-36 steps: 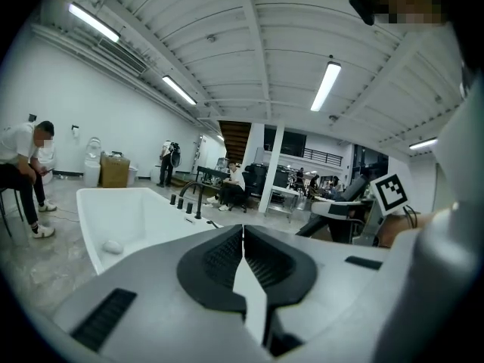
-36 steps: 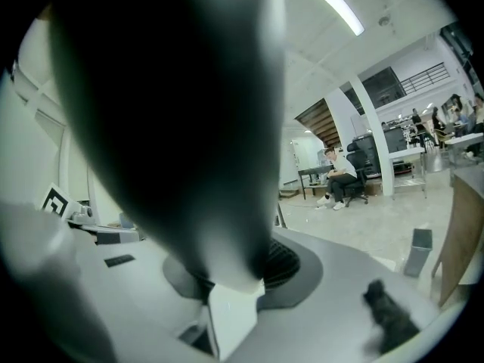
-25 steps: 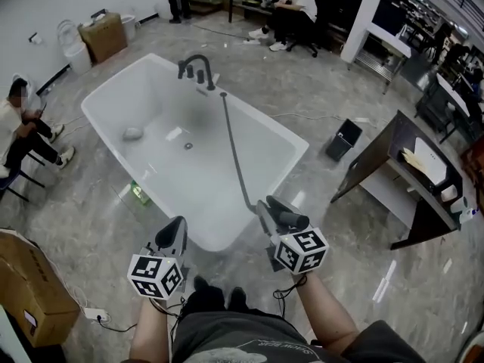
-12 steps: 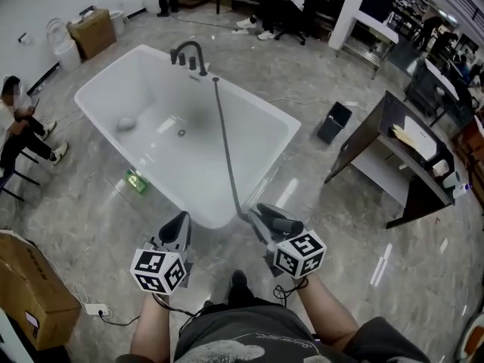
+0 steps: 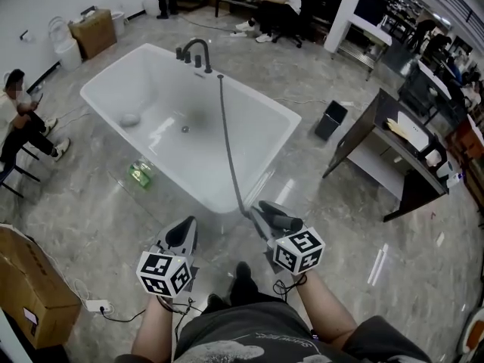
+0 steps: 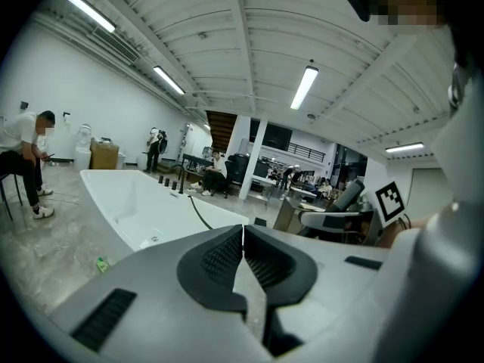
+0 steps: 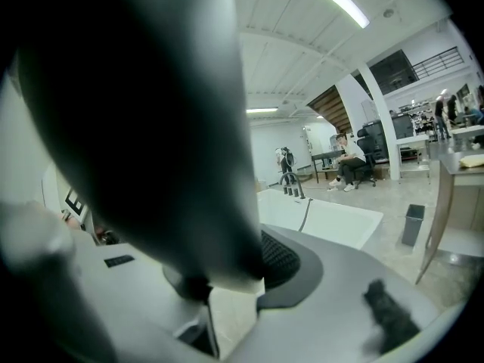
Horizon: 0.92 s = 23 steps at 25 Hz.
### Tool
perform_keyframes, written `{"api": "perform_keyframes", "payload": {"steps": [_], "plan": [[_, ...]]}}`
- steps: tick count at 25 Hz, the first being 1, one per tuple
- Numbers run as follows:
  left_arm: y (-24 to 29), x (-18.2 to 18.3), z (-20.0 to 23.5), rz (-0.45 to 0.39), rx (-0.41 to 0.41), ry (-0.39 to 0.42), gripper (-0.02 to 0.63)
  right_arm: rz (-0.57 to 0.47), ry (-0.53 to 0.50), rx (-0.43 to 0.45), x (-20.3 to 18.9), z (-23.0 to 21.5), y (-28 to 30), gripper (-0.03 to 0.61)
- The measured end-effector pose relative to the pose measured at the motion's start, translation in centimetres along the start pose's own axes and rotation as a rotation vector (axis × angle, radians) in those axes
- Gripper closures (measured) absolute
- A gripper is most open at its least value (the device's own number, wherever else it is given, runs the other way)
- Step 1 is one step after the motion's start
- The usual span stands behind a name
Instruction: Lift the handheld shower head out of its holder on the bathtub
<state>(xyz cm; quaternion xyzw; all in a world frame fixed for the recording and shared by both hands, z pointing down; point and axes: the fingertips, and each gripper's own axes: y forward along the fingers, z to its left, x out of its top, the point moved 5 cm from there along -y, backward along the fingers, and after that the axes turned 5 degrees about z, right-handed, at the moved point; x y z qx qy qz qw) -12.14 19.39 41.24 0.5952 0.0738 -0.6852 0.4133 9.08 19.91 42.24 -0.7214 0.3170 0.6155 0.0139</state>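
Observation:
The dark handheld shower head [image 5: 283, 220] lies in my right gripper [image 5: 266, 219], which is shut on it just off the near corner of the white bathtub [image 5: 261, 169]. Its grey hose [image 5: 229, 142] runs taut across the tub to the rim beside the black faucet [image 5: 197, 52]. In the right gripper view the shower head [image 7: 136, 127] is a big dark blur between the jaws, and the ribbed pad [image 7: 278, 260] shows beside it. My left gripper [image 5: 181, 237] hangs to the left over the floor. In the left gripper view the left gripper [image 6: 243, 240] is shut on nothing.
A cardboard box [image 5: 30, 290] stands at the lower left, with a power strip [image 5: 97, 306] by it. A green item [image 5: 140, 175] lies beside the tub. A black bin [image 5: 330, 119] and a dark desk [image 5: 401, 165] stand to the right. A person [image 5: 19, 127] sits at the left.
Both grippers have drawn back from the tub together. The tub's near corner now lies farther from them, and more of the hose shows stretched out behind the shower head.

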Motion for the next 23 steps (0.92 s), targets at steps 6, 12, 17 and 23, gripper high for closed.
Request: {"api": "perform_keyframes", "payload": {"steps": [6,12,17,23], "plan": [[-2.8,-0.6,0.1,-0.013,-0.009,0.003,0.597,-0.004,0.02,-0.061,-0.9,0.7,-0.3,0.468],[-4.6,-0.8,0.4,-0.034,-0.005,0.003,0.597,-0.004,0.019,-0.091,-1.0,1.5,-0.4,0.468],[-5.9,-1.1,1.1,-0.047,0.001,0.004,0.598,0.006,0.008,-0.088,-1.7,3.0,0.1,0.468],[-6.4,-1.2,1.6,-0.049,0.004,-0.002,0.598,0.015,0.026,-0.083,-2.0,3.5,0.4,0.468]]}}
